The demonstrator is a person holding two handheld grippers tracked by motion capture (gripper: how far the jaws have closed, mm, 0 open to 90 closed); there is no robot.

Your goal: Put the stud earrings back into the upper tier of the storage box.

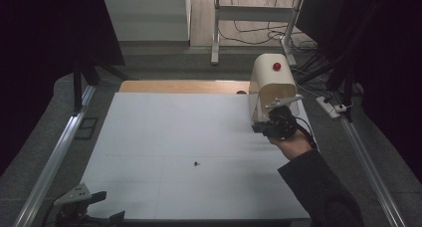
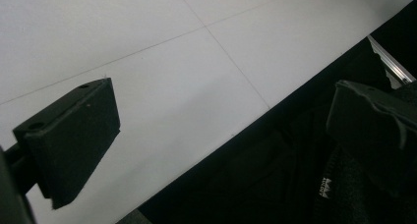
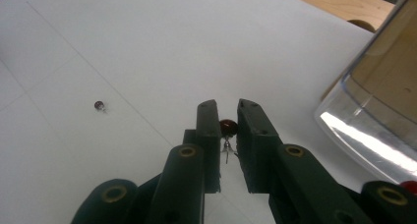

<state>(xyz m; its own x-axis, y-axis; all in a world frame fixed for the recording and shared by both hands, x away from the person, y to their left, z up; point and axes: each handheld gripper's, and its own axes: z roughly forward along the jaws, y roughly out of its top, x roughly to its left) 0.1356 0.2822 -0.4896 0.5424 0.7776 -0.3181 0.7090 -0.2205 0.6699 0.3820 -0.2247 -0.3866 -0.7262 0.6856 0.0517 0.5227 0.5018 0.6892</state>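
My right gripper point(image 3: 227, 112) is shut on a small dark red bead point(image 3: 228, 127) with a thin metal pin hanging below it. In the high view that gripper point(image 1: 258, 128) is held just above the white mat point(image 1: 174, 132), in front of a cream arched stand point(image 1: 271, 85). A red knob point(image 1: 276, 66) sits on the stand. A second small dark bead point(image 1: 196, 163) point(image 3: 100, 105) lies loose on the mat. My left gripper point(image 1: 110, 207) point(image 2: 221, 135) rests at the near left corner, open, its jaws wide apart with nothing between them.
A wooden board point(image 1: 184, 86) edges the far side of the mat. Metal rails point(image 1: 54, 157) run along both sides of the table. The stand's clear curved base point(image 3: 364, 135) is close to the right of my right jaws. Cables point(image 1: 259, 35) lie on the floor beyond.
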